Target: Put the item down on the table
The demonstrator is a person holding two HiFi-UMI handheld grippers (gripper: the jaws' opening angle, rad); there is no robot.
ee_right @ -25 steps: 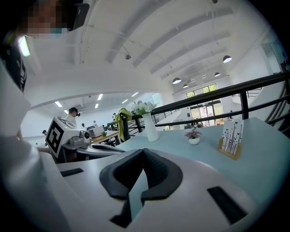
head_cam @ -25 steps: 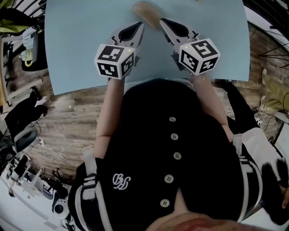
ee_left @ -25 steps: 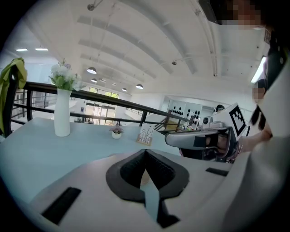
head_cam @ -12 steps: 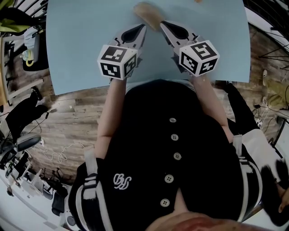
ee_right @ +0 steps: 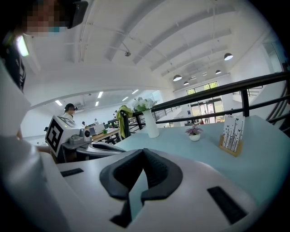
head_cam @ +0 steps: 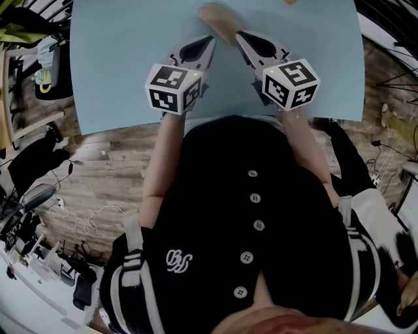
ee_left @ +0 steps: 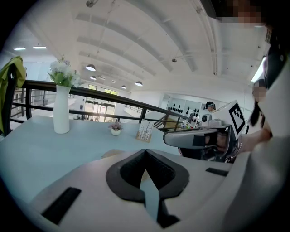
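Observation:
A tan, oval item (head_cam: 214, 15) lies flat on the light blue table (head_cam: 124, 59), near its far side. My left gripper (head_cam: 210, 39) hovers just short of it, jaws shut with nothing between them. My right gripper (head_cam: 239, 34) is beside it, its tip right by the item's near end, also shut and empty. In the left gripper view the closed jaws (ee_left: 145, 152) point across the table, with a bit of the tan item (ee_left: 113, 153) showing past them and the right gripper (ee_left: 199, 136) to the side. The right gripper view shows its closed jaws (ee_right: 143, 151) and the left gripper (ee_right: 90, 146).
A tall white vase with flowers (ee_left: 61, 111), a small potted plant (ee_left: 116, 130) and a card holder (ee_left: 145, 132) stand farther back on the table. A dark railing (ee_left: 113, 97) runs behind it. Below the table's near edge are wood flooring, cables and bags (head_cam: 39, 163).

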